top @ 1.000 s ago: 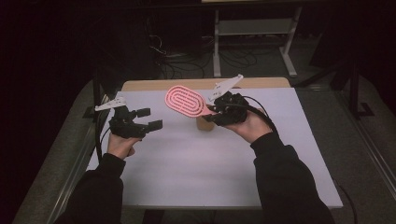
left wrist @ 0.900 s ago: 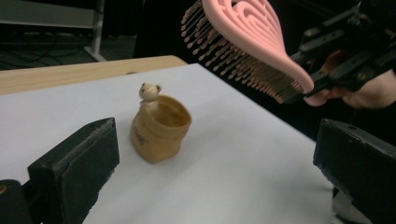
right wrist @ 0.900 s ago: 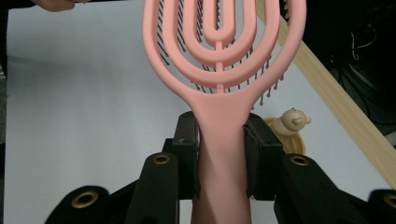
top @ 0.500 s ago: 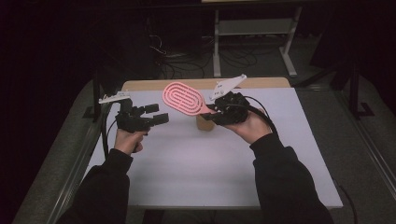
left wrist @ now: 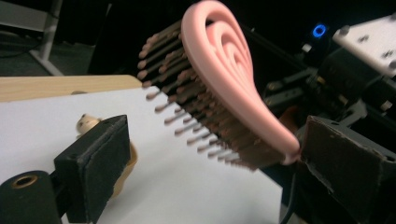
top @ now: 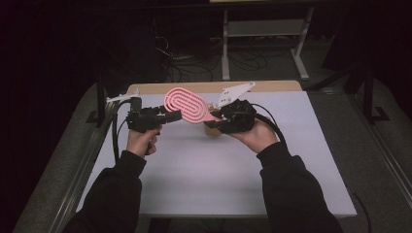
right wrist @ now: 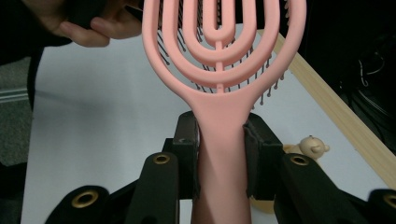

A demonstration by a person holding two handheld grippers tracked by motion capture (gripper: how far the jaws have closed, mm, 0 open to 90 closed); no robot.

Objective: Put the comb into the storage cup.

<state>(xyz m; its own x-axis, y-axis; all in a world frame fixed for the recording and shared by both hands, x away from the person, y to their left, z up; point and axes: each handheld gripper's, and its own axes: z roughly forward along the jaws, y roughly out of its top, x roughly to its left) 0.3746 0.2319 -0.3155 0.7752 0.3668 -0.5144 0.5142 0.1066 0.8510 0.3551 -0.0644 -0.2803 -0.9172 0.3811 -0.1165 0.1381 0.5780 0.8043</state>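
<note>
A pink vented hairbrush (top: 187, 104) is held above the table, head pointing left, bristles down. My right gripper (top: 217, 119) is shut on its handle (right wrist: 219, 154), one pad pressing each side. My left gripper (top: 171, 115) stands at the head's left edge. In the left gripper view the bristled head (left wrist: 219, 88) lies between that gripper's (left wrist: 219, 172) open jaws; its rim sits close to the right-hand pad (left wrist: 345, 172), and the left-hand pad (left wrist: 93, 168) stands well off the bristles. These jaws have just been closing.
A small tan bear figure (right wrist: 312, 147) lies on the white table cover (top: 218, 179) just under my right hand, also in the left gripper view as the bear (left wrist: 86, 122). A wooden edge (top: 272, 86) runs along the table's far side. Dark floor with cables and a shelf frame lies beyond.
My left gripper has moved right and a little up until its jaws reach the brush head. The right gripper and the brush have stayed in place.
</note>
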